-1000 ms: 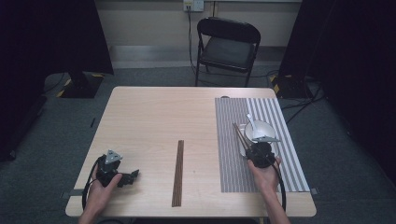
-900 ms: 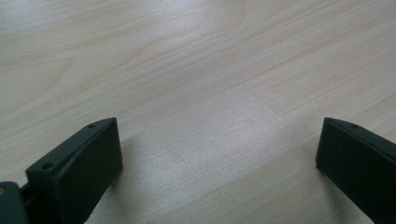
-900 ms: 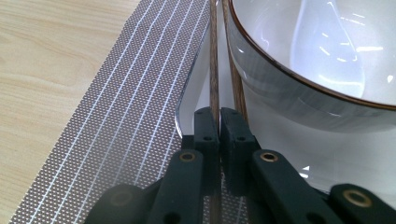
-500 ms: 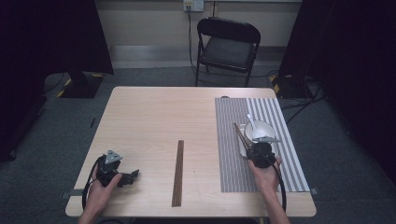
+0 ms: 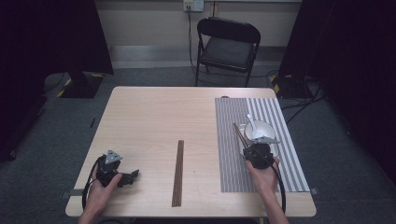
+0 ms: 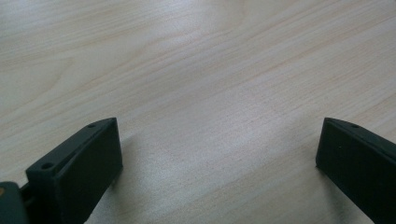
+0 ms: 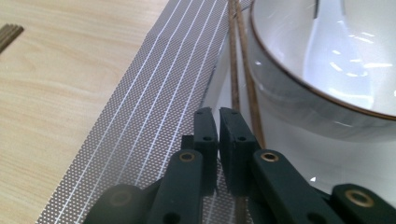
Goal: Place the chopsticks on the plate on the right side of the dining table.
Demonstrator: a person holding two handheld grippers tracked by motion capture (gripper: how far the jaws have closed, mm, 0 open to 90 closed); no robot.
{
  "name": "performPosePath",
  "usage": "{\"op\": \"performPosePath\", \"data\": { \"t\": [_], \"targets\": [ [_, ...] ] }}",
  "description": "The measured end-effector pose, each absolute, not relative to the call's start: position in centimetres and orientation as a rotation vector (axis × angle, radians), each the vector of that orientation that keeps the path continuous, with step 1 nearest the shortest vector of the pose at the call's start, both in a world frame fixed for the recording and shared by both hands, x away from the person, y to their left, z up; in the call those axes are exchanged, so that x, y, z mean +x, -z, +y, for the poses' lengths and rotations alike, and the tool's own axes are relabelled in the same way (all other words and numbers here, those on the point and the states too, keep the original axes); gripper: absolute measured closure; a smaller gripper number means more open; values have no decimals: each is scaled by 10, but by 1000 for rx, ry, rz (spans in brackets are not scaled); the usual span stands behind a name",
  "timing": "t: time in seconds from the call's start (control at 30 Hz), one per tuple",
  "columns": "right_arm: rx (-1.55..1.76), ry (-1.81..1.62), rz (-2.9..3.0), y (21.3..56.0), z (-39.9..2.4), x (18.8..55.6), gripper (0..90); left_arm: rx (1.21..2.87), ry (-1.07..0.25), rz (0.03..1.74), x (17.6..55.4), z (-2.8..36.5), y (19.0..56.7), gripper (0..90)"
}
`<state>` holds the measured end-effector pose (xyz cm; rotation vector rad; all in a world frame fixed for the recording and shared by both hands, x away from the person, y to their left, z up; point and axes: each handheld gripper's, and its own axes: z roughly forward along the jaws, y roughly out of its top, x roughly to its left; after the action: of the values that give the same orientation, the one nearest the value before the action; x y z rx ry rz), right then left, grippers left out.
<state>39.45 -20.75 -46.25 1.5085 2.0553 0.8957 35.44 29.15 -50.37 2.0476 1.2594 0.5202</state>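
Nothing moved; right hand-held gripper (image 7: 218, 122) closed, seemingly gripping chopsticks (image 7: 236, 70); left hand-held gripper (image 6: 217, 154) wide open.

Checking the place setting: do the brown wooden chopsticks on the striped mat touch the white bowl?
Touching. The right gripper view shows the brown wooden chopsticks lying against the white bowl's outer wall, no gap visible.

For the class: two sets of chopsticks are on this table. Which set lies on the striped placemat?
The chopsticks beside the white bowl, at the right hand-held gripper. The other chopsticks lie on bare wood mid-table.
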Motion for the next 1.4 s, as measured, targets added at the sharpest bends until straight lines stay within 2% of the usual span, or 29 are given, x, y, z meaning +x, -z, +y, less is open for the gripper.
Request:
{"op": "performPosePath", "data": {
  "t": [0.47, 0.73, 1.4],
  "targets": [
    [1560, -859, 2043, 469, -217, 397, 864, 2048, -520, 1259, 354, 292, 504, 0],
    [1533, -902, 2039, 455, -221, 379, 866, 2048, -520, 1259, 354, 292, 504, 0],
    [1551, -842, 2060, 466, -229, 379, 868, 2048, -519, 1259, 354, 292, 504, 0]
  ]
}}
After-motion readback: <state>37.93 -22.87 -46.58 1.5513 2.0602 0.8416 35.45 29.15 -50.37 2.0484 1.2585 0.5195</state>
